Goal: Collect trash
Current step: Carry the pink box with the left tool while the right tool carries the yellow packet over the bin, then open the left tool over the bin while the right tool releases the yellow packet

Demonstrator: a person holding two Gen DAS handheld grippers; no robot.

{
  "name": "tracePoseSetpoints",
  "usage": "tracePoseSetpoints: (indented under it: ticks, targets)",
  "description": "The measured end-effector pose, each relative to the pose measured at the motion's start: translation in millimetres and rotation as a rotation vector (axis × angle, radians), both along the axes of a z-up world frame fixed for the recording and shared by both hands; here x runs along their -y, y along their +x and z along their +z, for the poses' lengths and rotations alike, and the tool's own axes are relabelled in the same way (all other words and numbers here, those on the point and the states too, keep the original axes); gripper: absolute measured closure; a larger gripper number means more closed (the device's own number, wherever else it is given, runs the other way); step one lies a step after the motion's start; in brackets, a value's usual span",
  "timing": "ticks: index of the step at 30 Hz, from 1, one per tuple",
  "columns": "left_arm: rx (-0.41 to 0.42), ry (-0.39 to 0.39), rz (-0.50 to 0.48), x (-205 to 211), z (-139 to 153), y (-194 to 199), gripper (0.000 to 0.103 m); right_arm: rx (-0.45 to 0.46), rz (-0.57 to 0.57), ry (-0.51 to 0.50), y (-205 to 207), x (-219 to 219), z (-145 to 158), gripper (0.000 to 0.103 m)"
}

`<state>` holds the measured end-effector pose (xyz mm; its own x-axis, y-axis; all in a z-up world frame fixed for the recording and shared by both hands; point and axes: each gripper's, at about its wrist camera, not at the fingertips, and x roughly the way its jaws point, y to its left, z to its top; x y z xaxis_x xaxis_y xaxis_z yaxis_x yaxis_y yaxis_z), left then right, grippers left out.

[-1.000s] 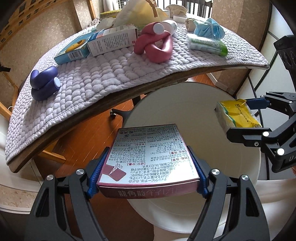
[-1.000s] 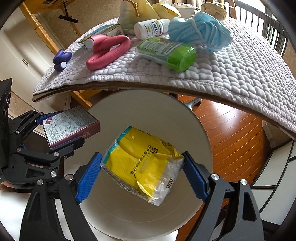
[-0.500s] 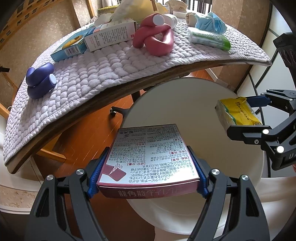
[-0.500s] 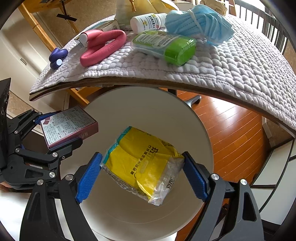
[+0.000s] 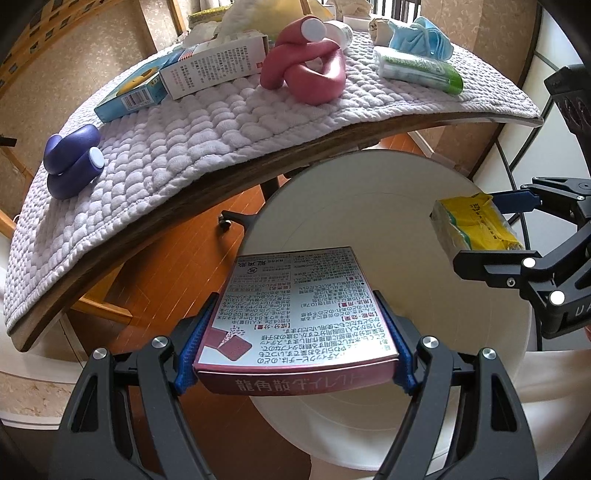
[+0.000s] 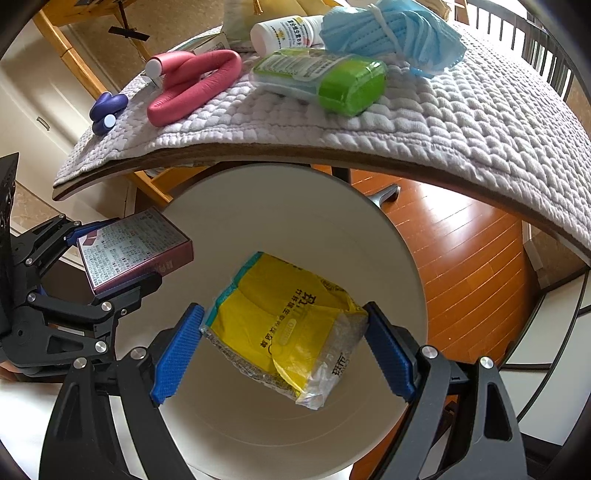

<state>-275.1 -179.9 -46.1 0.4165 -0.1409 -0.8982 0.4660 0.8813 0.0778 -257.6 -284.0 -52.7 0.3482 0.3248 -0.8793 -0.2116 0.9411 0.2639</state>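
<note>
My left gripper (image 5: 295, 347) is shut on a maroon medicine box (image 5: 295, 306) with printed text on its face. The box hangs over the left rim of a round white bin (image 5: 369, 206). My right gripper (image 6: 282, 350) is shut on a crumpled yellow packet (image 6: 284, 325), held over the open mouth of the same bin (image 6: 295, 206). In the right wrist view the left gripper (image 6: 110, 266) and its box (image 6: 133, 247) show at the left. In the left wrist view the right gripper (image 5: 495, 225) and its packet (image 5: 472, 225) show at the right.
Behind the bin a table with a grey quilted cloth (image 5: 207, 147) carries a pink foam roll (image 5: 306, 70), a purple roll (image 5: 70, 162), a blue carton (image 5: 129, 92), a white box (image 5: 214, 66), a green-capped pack (image 6: 325, 77), a white bottle (image 6: 284, 29) and blue masks (image 6: 391, 33). Wooden floor (image 6: 461, 251) lies below.
Both grippers keep their hold. The table edge and its objects have slid slightly up and away in both views; the bin fills more of the picture.
</note>
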Motion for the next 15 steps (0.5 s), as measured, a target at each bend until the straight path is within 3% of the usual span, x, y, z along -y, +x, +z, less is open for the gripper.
tracePoseSetpoints:
  ticks: [13, 15]
  targets:
    - [-0.013, -0.011, -0.023, 3.0, -0.6, 0.3, 0.023, -0.011, -0.012, 0.002, 0.6, -1.6, -3.1, 0.017]
    - [-0.016, -0.018, -0.019, 2.8, -0.7, 1.0, 0.017, -0.010, -0.015, -0.002, 1.0, -1.1, -2.4, 0.017]
